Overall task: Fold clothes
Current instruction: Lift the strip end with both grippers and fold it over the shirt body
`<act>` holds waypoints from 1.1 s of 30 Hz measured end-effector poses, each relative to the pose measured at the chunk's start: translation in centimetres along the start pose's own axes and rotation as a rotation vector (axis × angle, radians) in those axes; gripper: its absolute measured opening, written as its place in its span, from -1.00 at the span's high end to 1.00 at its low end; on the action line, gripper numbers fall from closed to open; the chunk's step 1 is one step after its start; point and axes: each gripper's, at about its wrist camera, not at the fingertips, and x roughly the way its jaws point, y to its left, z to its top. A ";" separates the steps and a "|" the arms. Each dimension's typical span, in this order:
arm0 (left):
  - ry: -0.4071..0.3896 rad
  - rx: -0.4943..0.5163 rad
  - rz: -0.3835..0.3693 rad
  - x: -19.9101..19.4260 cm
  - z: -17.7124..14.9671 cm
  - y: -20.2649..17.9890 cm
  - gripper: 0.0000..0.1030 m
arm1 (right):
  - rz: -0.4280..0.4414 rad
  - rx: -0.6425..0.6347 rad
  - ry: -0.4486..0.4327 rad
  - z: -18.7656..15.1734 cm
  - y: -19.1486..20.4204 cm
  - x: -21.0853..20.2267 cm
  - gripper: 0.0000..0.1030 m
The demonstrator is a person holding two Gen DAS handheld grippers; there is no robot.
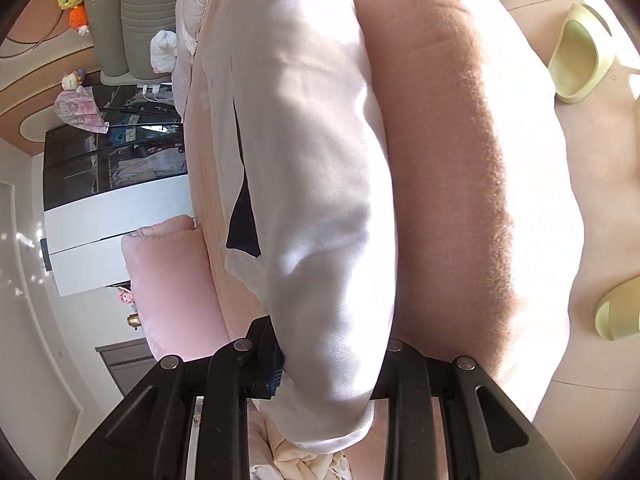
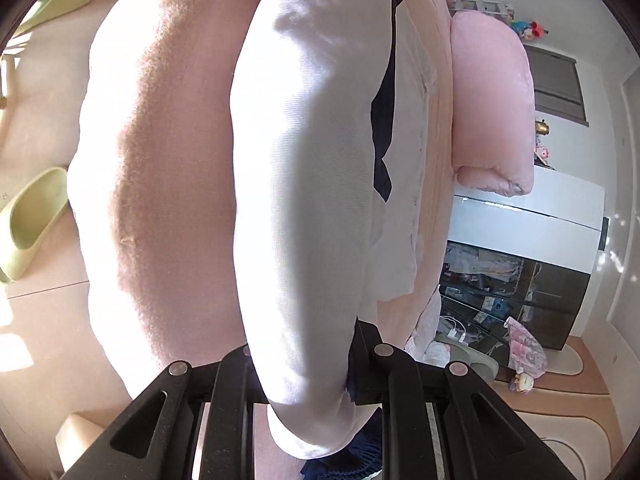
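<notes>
I see the big pink fleece-covered bed (image 1: 460, 168) spreading out beyond both tongs, soft and plush, a forgiving surface to lay cloth on. Stretched between my two tongs, and running forward from each along the bed's top, hangs the white knit garment with dark navy trim (image 1: 320, 200), its doubled edge bunched into a thick roll. My left tongs (image 1: 328, 364) are pressed nearly together and pinching that roll right at their tips; my right tongs (image 2: 312, 364) are likewise nearly closed, pinching the other end, where a bit of navy ribbed hem bunches just under the jaws. I judge the garment light, limp and stretchy: it sags in a bellied curve away from each grip, so it will not hold a crease by itself and needs even tension from both ends. The knit looks grippy rather than slick, and nothing about it seems fragile. I reckon the thick rolled edge is a sound place to hold, though a pinch nearer the true corners would give a straighter fold line. Off to the outer side of each tongs, on the floor, lie pale green foam slippers (image 1: 580, 56).
</notes>
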 end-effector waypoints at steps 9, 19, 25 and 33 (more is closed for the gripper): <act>0.015 -0.050 -0.126 -2.9 0.1 -1.1 0.53 | 0.038 0.004 -0.007 -0.9 1.0 -1.5 0.63; 0.037 -0.097 -0.295 -4.6 0.3 0.1 0.52 | 0.221 0.108 -0.009 -1.8 0.1 -3.8 0.62; 0.041 -0.140 -0.394 -4.6 0.4 1.4 0.48 | 0.309 0.153 -0.013 -1.9 -1.1 -3.6 0.61; 0.049 -0.322 -0.676 -2.2 -0.7 5.6 0.47 | 0.555 0.290 -0.016 -2.7 -5.0 -1.7 0.57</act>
